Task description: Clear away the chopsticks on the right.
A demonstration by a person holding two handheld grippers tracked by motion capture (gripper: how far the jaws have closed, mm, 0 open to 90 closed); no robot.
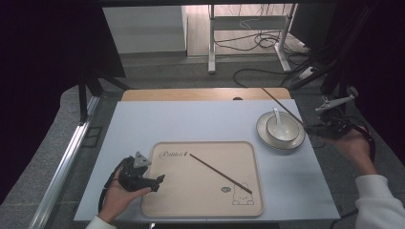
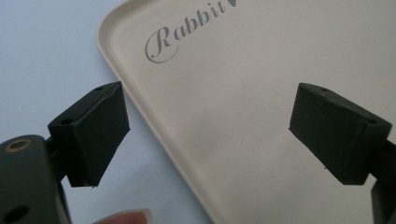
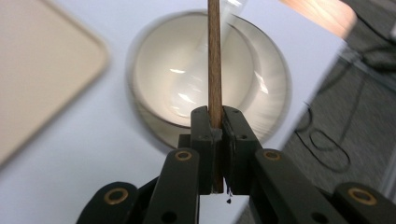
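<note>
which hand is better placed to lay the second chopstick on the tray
Right. Its tool is already shut on that chopstick, held over the bowl. The left tool is open and empty at the tray corner, where the other chopstick lies.

tray (image 1: 258,191) | grey script "Rabbit" at upper left corner, heart mark after it | left gripper view: "Rabbit" legible
</note>
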